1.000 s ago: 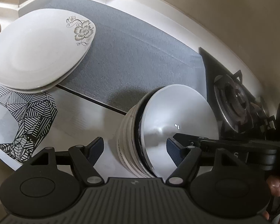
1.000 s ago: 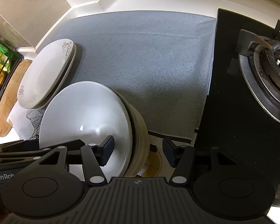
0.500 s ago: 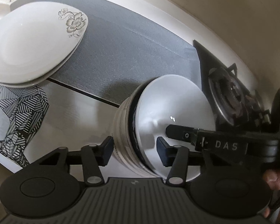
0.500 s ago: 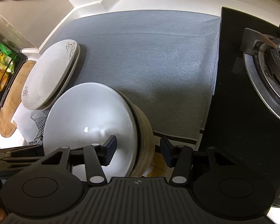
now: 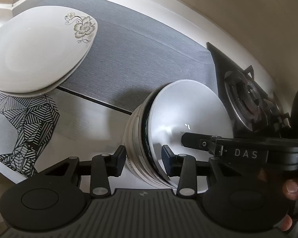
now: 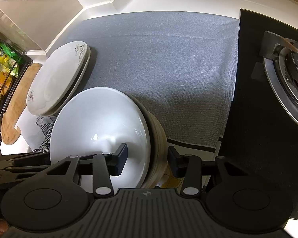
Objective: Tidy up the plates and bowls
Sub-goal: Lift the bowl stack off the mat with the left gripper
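Left wrist view
Left tool (image 5: 142, 159): its jaws have just been closing and are now clamped on the near rim of the bowls (image 5: 141, 138), one pad outside the ribbed wall, the other inside the white top bowl.
Bowls: a nested stack is seen on the table (image 5: 85, 119), at the edge of the grey mat (image 5: 141, 59).
Right tool (image 5: 190, 138): seen from the side (marked DAS), one finger laid inside the top bowl; a hand (image 5: 294, 190) is seen behind it.
Plates (image 5: 35, 55): stacked at the far left, flower print on top, well apart from the bowls.
Stove (image 5: 248, 101): just right of the bowls.

Right wrist view
Right tool (image 6: 148, 159): its jaws have just been closing and are now clenched on the opposite rim of the bowls (image 6: 101, 127), one pad inside, one outside.
Left tool (image 6: 19, 162): only its dark body is seen at the left edge.
Plates (image 6: 57, 79): left of the bowls, partly on the mat (image 6: 164, 67).
Board (image 6: 15, 107): wooden, beyond the plates.
Stove (image 6: 288, 75): at the right.
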Demonstrator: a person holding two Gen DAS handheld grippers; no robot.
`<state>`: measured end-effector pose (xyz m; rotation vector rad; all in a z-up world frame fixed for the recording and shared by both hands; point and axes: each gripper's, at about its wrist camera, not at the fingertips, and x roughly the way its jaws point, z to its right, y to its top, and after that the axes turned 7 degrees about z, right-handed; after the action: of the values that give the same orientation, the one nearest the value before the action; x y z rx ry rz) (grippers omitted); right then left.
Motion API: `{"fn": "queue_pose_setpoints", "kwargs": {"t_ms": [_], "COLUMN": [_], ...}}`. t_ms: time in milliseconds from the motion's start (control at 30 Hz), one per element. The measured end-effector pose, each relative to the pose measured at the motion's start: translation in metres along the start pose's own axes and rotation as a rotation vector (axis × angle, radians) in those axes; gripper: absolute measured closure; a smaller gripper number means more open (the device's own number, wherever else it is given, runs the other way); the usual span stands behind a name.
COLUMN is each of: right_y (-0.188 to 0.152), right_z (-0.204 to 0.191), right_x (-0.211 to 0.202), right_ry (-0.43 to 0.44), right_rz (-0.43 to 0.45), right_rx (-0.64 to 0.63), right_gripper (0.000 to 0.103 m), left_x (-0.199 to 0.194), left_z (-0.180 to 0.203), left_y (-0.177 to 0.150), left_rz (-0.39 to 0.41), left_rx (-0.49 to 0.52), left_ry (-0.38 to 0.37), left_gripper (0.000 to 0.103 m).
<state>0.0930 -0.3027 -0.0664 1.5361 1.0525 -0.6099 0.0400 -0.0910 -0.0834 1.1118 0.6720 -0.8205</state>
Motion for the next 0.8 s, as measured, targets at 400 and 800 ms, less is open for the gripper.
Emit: {"fn": "queue_pose_setpoints", "kwargs": {"t_ms": [400,800], "right_y": [0.008,0.015], "right_z": [-0.027,-0.064], "right_x": [0.015,0.032], "right_ry": [0.02,0.053], "right_rz": [-0.013,-0.03], "right_rx": [-0.033,-0.103], "right_gripper": [0.06,0.06], "left_x": [-0.006,-0.019], "left_z": [-0.031,-0.07], "left_y": [0.013,0.023], "left_rz": [0.041,0.077], "left_rx": [-0.039,-0.106], "left_ry": [0.052,0.088], "left_gripper": [0.062,0.062]}}
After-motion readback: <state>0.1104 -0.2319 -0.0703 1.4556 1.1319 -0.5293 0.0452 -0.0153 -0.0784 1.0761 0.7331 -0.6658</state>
